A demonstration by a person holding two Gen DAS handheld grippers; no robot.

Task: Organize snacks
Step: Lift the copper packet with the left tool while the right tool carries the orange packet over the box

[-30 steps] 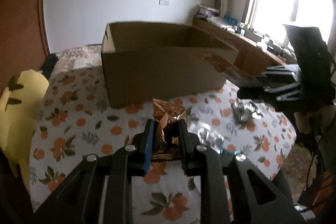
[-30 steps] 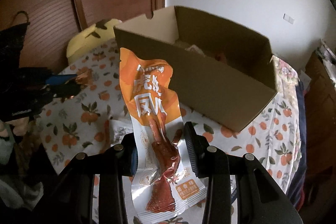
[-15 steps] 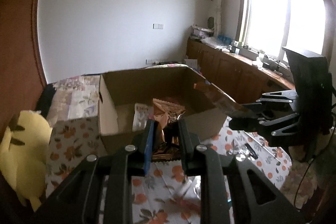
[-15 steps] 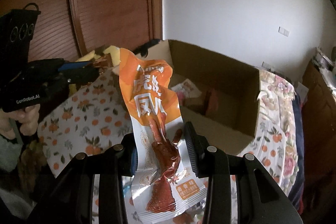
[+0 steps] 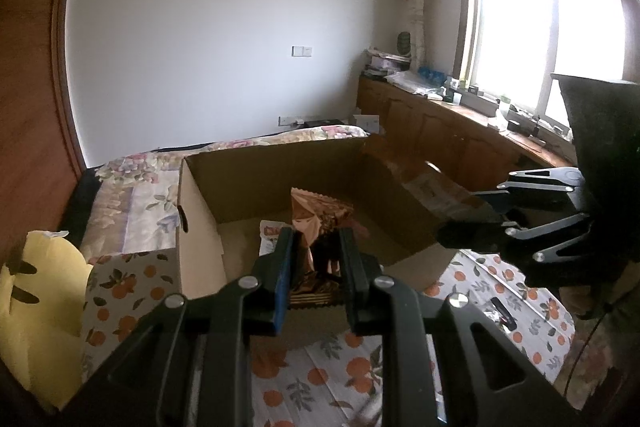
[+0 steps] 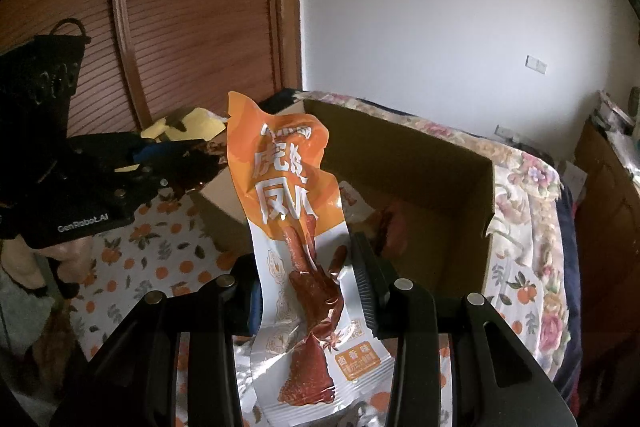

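My left gripper [image 5: 314, 251] is shut on a crinkled copper-brown snack packet [image 5: 316, 219] and holds it above the near edge of an open cardboard box [image 5: 200, 203]. My right gripper [image 6: 308, 263] is shut on a long orange-and-white chicken-foot snack pouch [image 6: 288, 195], held upright over the box [image 6: 440, 163]. The right gripper also shows at the right of the left wrist view [image 5: 500, 215], its pouch reaching over the box's right wall. The left gripper shows at the left of the right wrist view [image 6: 168, 155]. Several snack packets lie on the box floor [image 5: 270, 237].
The box stands on a table with a white orange-print cloth [image 5: 320, 379]. A yellow plush toy [image 5: 36, 311] sits at the table's left. A few small wrapped snacks [image 5: 500, 315] lie on the cloth to the right. A bed with floral cover [image 6: 528, 187] is behind the box.
Both grippers have risen from table level and moved toward the box with their packets. The box's inside now shows from above.
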